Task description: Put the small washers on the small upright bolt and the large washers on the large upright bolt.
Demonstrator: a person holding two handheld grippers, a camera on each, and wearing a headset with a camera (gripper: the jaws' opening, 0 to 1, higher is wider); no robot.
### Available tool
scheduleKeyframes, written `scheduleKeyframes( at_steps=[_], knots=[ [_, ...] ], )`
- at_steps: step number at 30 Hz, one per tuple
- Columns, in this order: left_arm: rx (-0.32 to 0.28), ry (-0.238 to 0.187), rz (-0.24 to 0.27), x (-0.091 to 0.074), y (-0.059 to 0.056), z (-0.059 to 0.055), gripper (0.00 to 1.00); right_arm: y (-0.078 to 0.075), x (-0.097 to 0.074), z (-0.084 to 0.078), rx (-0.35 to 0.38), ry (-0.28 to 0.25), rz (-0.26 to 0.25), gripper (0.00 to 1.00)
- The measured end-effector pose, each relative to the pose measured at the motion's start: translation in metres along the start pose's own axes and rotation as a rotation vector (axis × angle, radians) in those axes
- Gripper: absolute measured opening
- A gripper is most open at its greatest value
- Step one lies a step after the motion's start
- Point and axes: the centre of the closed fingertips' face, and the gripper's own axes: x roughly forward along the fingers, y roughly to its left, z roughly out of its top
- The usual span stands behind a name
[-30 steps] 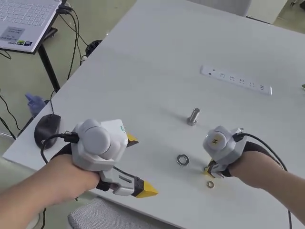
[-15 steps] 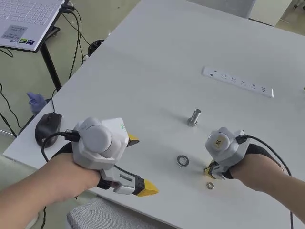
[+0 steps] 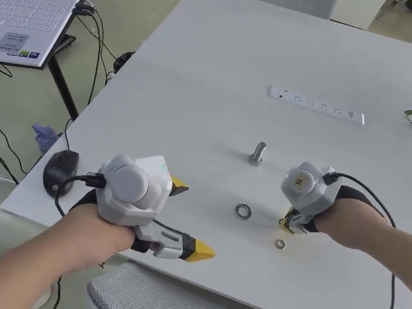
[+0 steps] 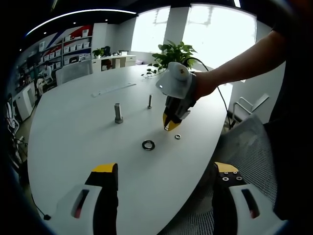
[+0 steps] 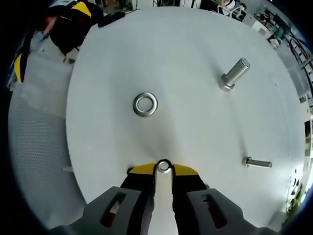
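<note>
The large bolt [image 3: 257,154] stands upright mid-table, and the large washer [image 3: 243,210] lies flat in front of it. A small washer [image 3: 280,244] lies on the table just below my right gripper [image 3: 286,225], which points steeply down. In the right gripper view that small washer [image 5: 164,166] shows at the tips of the jaws, which stand a narrow gap apart, not gripping it. The small bolt [image 5: 257,163] stands to the right and the large bolt [image 5: 234,73] farther off. My left gripper [image 3: 190,219] hovers wide open near the table's front edge, holding nothing.
A white power strip [image 3: 315,105] lies beyond the bolts. A black mouse [image 3: 59,172] sits at the table's left edge, with a laptop [image 3: 26,26] on a stand past it. A grey chair [image 3: 122,296] sits under the front edge.
My right gripper has shifted slightly to the right above the small washer. The washers, bolts and left gripper stay where they were.
</note>
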Motion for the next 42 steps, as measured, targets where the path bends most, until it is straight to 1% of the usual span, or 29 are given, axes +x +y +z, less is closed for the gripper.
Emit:
scheduleKeyframes(
  at_steps=[1,3,4,6,9,11,14,18,19,20,24,29,33,37,42],
  knots=[
    [0.001,-0.001,0.000,0.000,-0.001,0.001,0.79,-0.002,-0.002,-0.002,0.001,0.000,-0.004,0.12],
    [0.004,-0.013,0.000,0.001,-0.001,0.003,0.80,-0.012,-0.008,-0.008,0.006,0.005,-0.018,0.12],
    [0.002,-0.017,-0.001,0.002,-0.001,0.004,0.80,-0.017,-0.013,-0.012,0.016,0.004,-0.024,0.12],
    [0.004,-0.019,0.000,0.003,-0.001,0.005,0.81,-0.026,-0.018,-0.018,0.026,0.007,-0.035,0.12],
    [0.008,-0.015,-0.004,0.005,0.000,0.006,0.81,-0.043,-0.028,-0.030,0.047,0.013,-0.061,0.12],
    [0.012,-0.010,-0.005,0.006,0.001,0.005,0.81,-0.049,-0.033,-0.036,0.060,0.018,-0.068,0.12],
    [0.019,0.001,-0.008,0.009,0.001,0.005,0.80,-0.064,-0.040,-0.044,0.075,0.025,-0.085,0.12],
    [0.022,0.004,-0.009,0.009,0.001,0.006,0.80,-0.079,-0.047,-0.051,0.081,0.034,-0.101,0.12],
    [0.023,0.002,-0.008,0.009,0.001,0.007,0.80,-0.080,-0.048,-0.052,0.081,0.036,-0.103,0.12],
    [0.022,0.000,-0.007,0.009,0.001,0.008,0.80,-0.086,-0.050,-0.052,0.079,0.037,-0.109,0.12],
    [0.016,0.000,0.001,0.007,0.004,0.008,0.80,-0.096,-0.063,-0.044,0.093,0.017,-0.123,0.12],
    [0.009,0.011,0.007,0.006,0.005,0.003,0.80,-0.106,-0.073,-0.029,0.089,-0.005,-0.135,0.12],
    [0.004,0.015,0.008,0.006,0.004,0.001,0.80,-0.111,-0.074,-0.017,0.067,-0.013,-0.141,0.12],
    [0.002,0.014,0.010,0.007,0.004,0.001,0.80,-0.117,-0.074,-0.009,0.061,-0.017,-0.145,0.12],
    [-0.006,0.011,0.015,0.006,0.007,0.001,0.80,-0.123,-0.071,0.000,0.052,-0.021,-0.142,0.12]
  ],
)
